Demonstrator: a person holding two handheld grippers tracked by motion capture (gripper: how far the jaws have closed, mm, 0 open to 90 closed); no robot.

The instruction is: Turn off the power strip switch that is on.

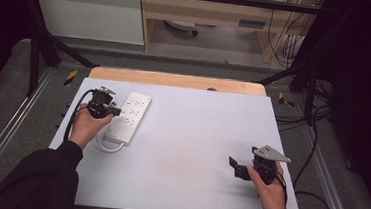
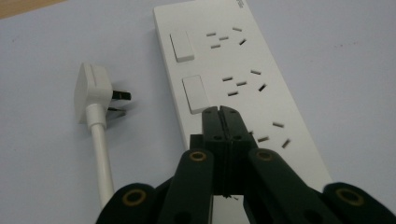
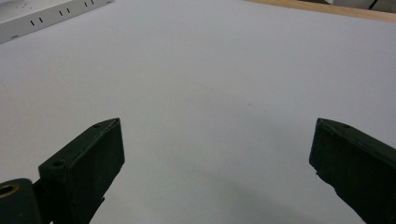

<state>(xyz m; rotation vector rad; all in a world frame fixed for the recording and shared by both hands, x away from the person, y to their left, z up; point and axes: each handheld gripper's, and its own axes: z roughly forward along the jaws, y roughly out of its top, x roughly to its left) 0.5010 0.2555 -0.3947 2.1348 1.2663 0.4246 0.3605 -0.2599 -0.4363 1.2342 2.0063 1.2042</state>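
Observation:
A white power strip (image 1: 130, 117) with rocker switches and several sockets lies on the pale mat at the left. Its white plug (image 2: 93, 92) lies loose beside it, prongs toward the strip, on a white cable (image 2: 102, 161). My left gripper (image 1: 115, 112) hovers over the strip with its jaws pressed together and nothing between them; in the left gripper view its tips (image 2: 220, 111) sit just at the lower edge of the middle switch (image 2: 194, 94). At the right of the mat, my right gripper (image 1: 233, 167) rests low, open, holding nothing. The power strip's edge (image 3: 46, 16) shows far off in the right gripper view.
The pale mat (image 1: 185, 149) covers a wooden table whose far edge (image 1: 175, 79) shows beyond it. Black frame posts stand at both back corners, and dark cables trail on the floor at the right (image 1: 315, 145).

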